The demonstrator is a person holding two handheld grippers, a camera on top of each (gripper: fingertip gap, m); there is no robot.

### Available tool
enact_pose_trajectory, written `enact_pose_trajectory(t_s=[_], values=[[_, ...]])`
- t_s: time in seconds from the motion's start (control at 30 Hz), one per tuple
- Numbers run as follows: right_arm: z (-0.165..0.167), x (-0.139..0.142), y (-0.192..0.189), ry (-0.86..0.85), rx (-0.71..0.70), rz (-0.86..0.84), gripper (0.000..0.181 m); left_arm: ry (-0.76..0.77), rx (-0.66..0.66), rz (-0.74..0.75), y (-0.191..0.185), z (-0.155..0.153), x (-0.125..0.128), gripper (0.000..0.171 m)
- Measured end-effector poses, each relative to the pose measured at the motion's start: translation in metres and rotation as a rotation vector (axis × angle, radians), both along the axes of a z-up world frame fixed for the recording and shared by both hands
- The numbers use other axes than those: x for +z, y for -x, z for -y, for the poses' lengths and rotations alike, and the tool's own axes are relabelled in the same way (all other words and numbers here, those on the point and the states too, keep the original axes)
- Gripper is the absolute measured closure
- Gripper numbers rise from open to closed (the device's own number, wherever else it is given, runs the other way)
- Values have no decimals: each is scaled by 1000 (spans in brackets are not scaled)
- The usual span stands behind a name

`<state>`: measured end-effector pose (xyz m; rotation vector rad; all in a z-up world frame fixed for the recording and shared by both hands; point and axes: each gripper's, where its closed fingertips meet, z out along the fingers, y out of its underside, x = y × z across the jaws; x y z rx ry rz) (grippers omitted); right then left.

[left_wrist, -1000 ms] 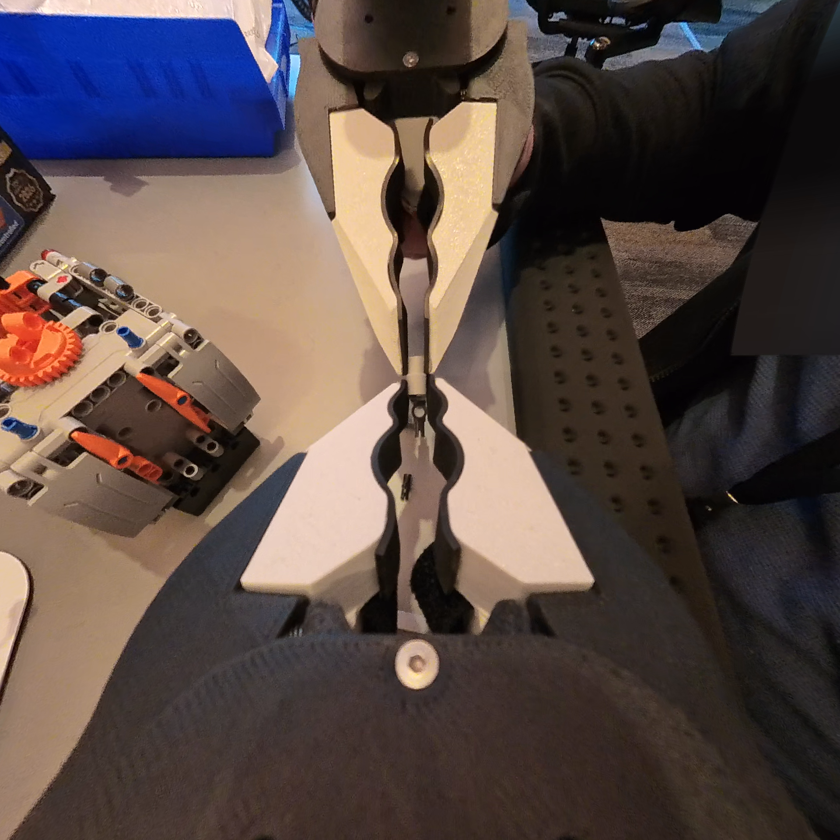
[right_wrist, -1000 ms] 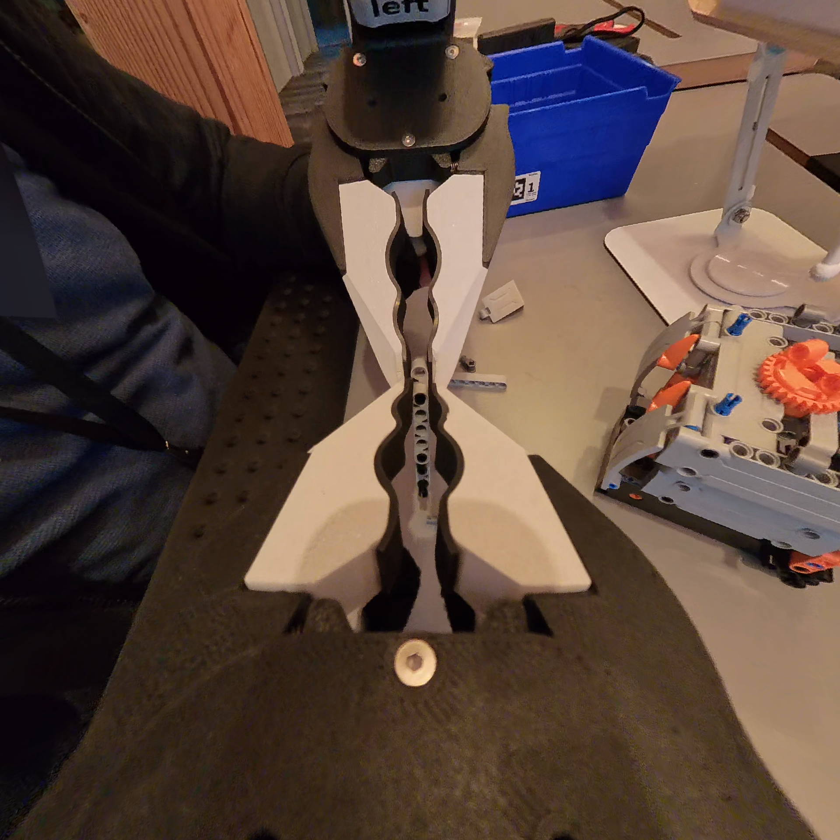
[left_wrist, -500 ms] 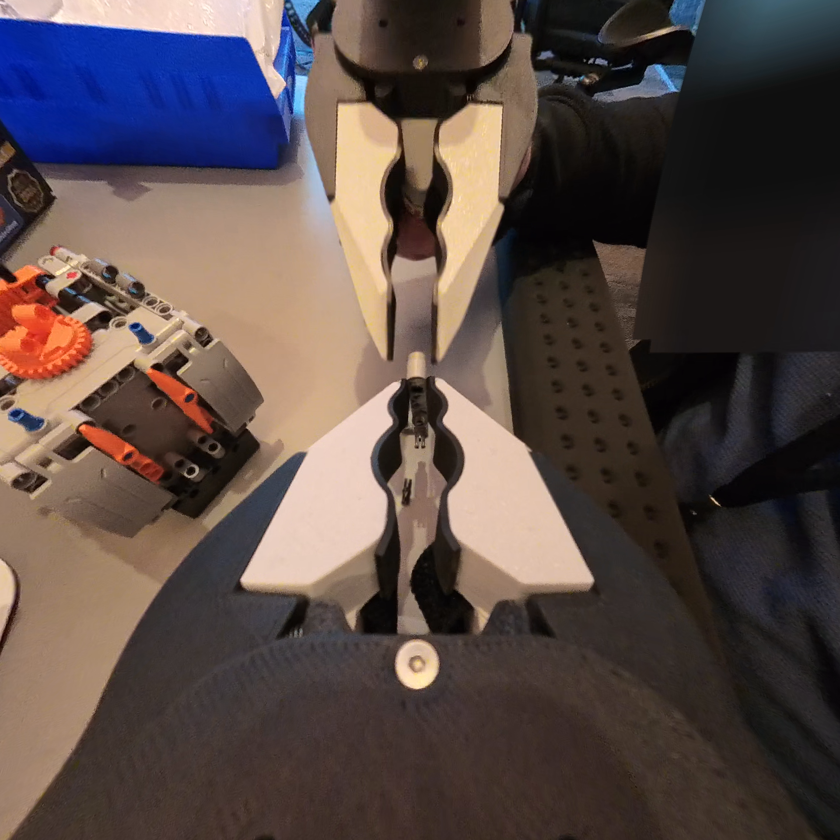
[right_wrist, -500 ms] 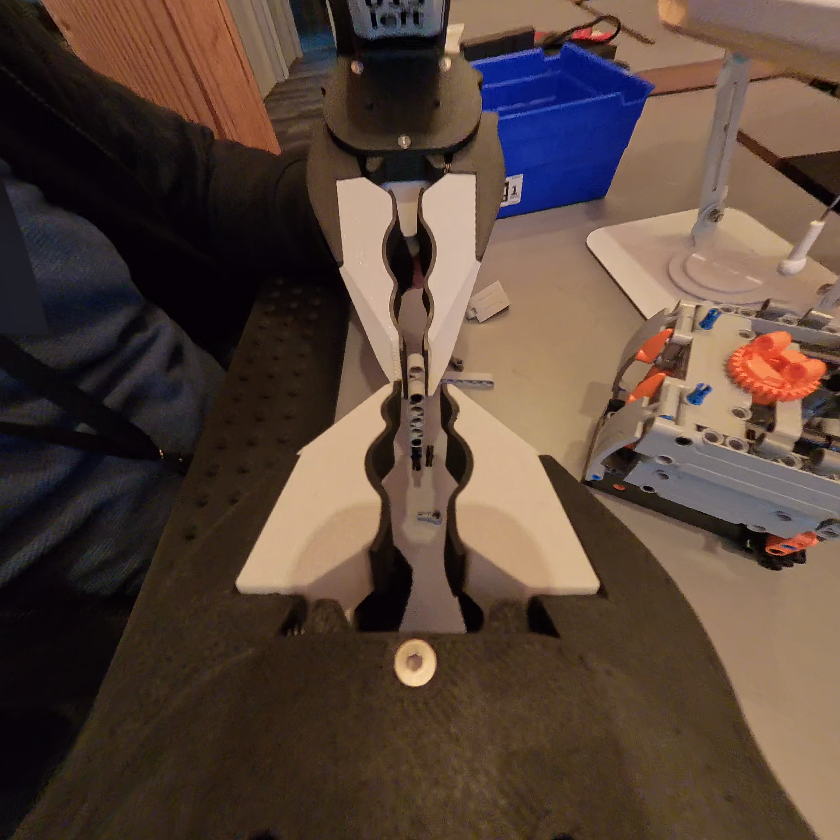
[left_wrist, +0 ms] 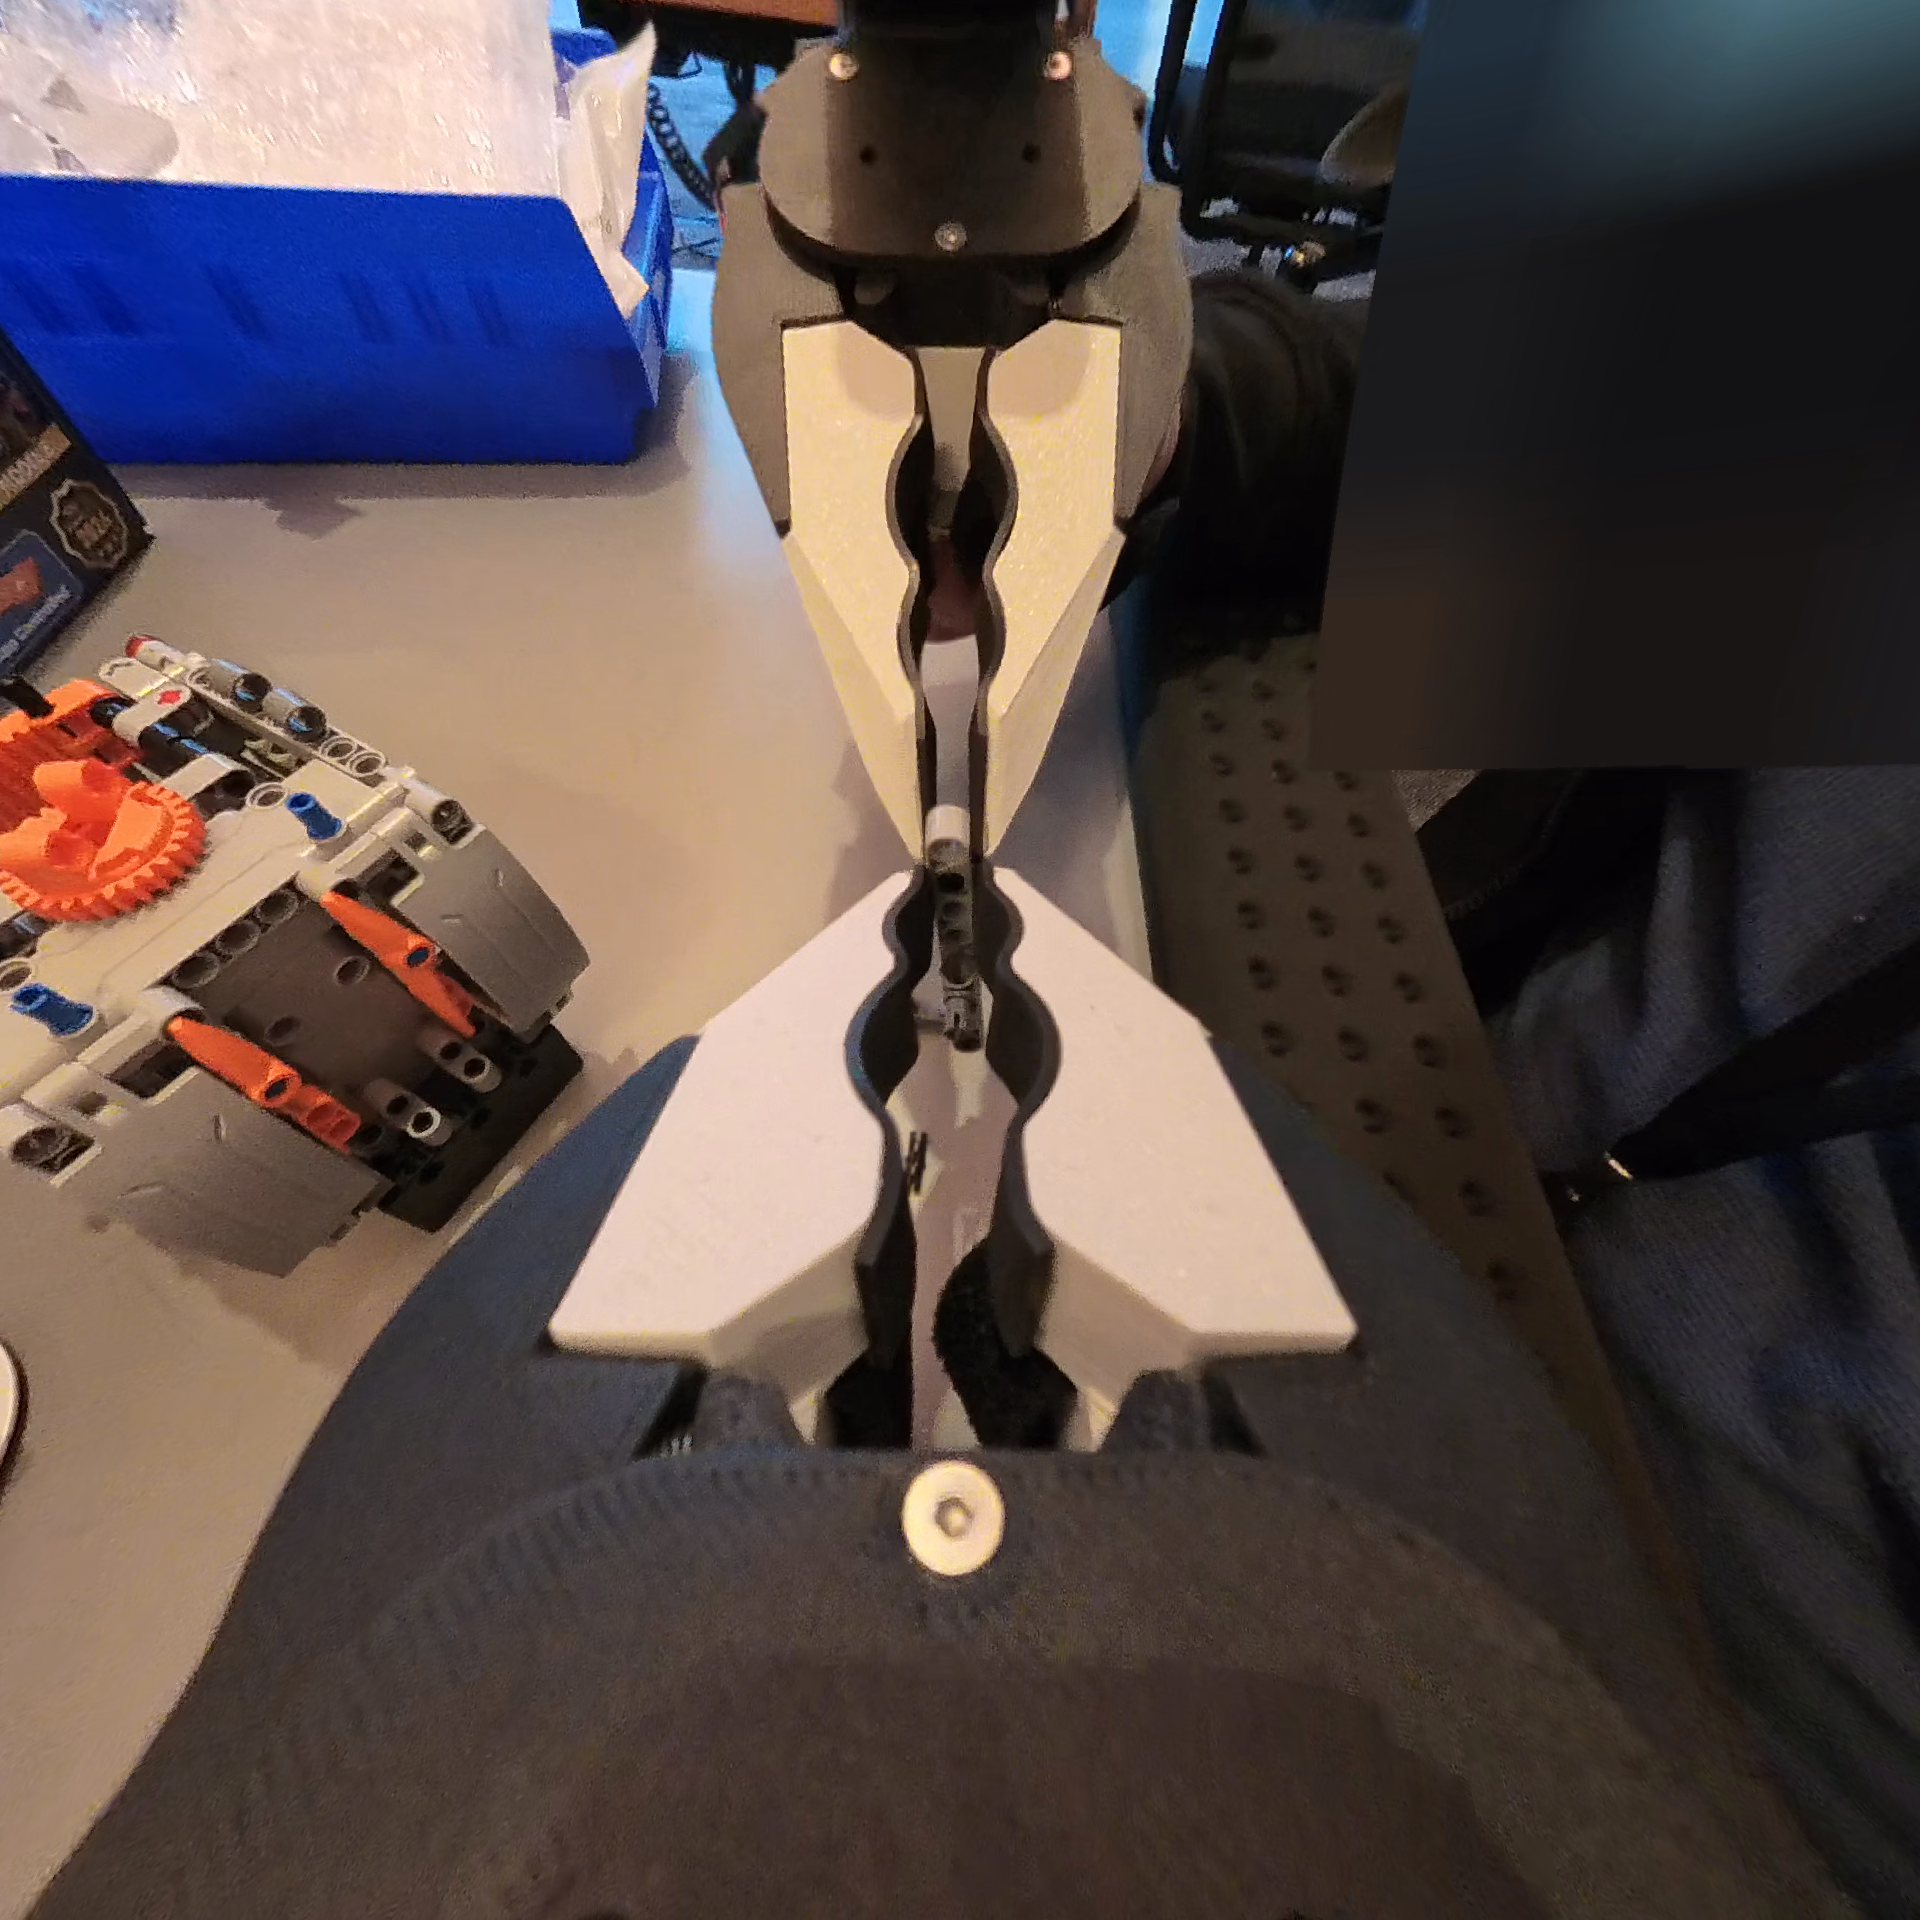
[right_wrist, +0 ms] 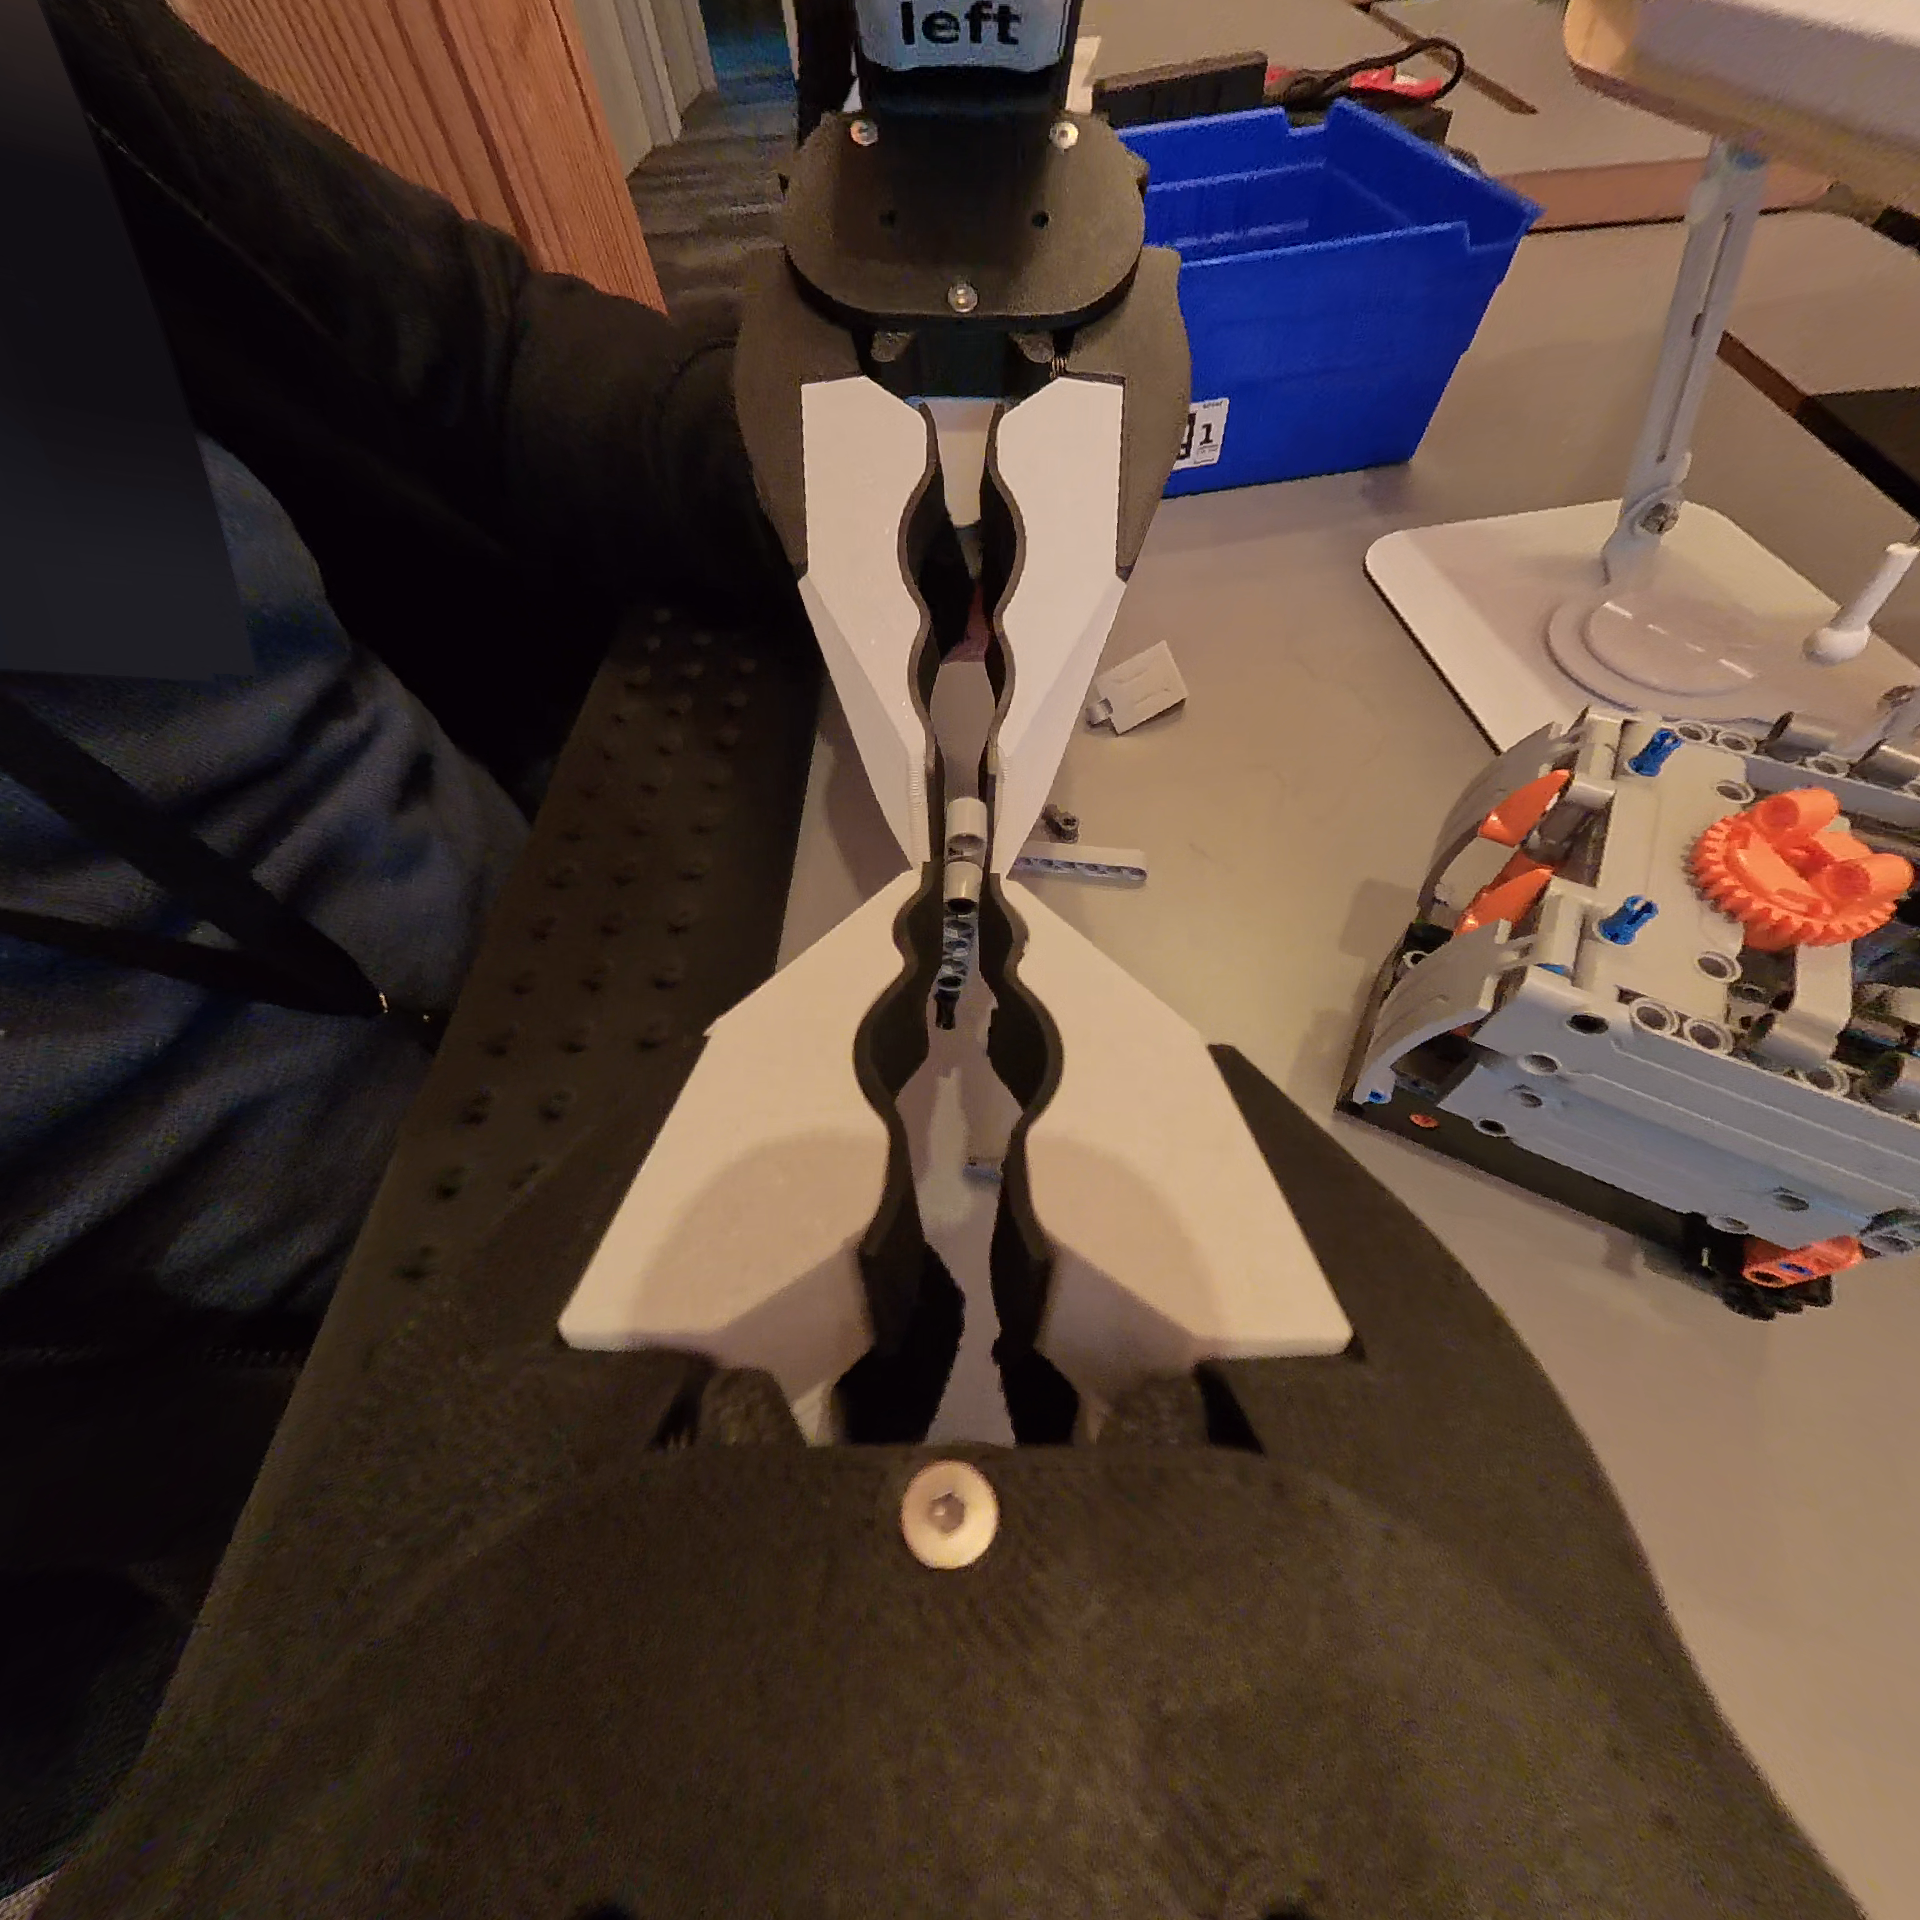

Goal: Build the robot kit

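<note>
Two grippers tip to tip, left gripper (left_wrist: 951,883) clenched on grey holed beam (left_wrist: 954,914), right gripper (right_wrist: 961,883) clenched on the beam's other end, brick model (right_wrist: 1662,997) near the beam, on grey table (left_wrist: 582,644).

1. The left wrist view sits just behind the white-fingered left gripper (left_wrist: 951,883), looking forward along its fingers, close above the grey table (left_wrist: 582,644).
2. The right wrist view looks likewise along the white-fingered right gripper (right_wrist: 961,883), from the opposite side.
3. The two face each other, tips nearly meeting.
4. Both share the grey-and-orange brick-built model (left_wrist: 239,935) (right_wrist: 1662,997), beside the tips; the blue plastic bins may differ.
</note>
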<state>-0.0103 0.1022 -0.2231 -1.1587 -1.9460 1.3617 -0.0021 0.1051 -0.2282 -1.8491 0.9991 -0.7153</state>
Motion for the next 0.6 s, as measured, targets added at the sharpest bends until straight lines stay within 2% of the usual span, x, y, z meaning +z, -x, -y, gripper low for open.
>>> enact_pose_trajectory(t_s=[0.2, 0.27, 0.33, 0.4, 0.53, 0.6], values=[[-6, 8, -7, 57, 3, -38, 178, 22, 7, 104, 2, 1, 13, 167], [-6, 3, -5, 18, 1, -21, 178, 24, 5, 71, 2, 0, 6, 167], [-3, 5, -4, 55, 4, -15, 178, 79, -20, 129, 1, 1, 7, 166], [-6, 6, -1, 63, -19, -13, 177, 17, 10, 71, 4, -4, 6, 166], [-16, 5, -2, 127, -35, 6, 162, 63, 31, 123, 12, -11, 5, 166], [-14, -3, -1, 126, -32, 42, 165, 67, 24, 165, 11, -10, 11, 166]])
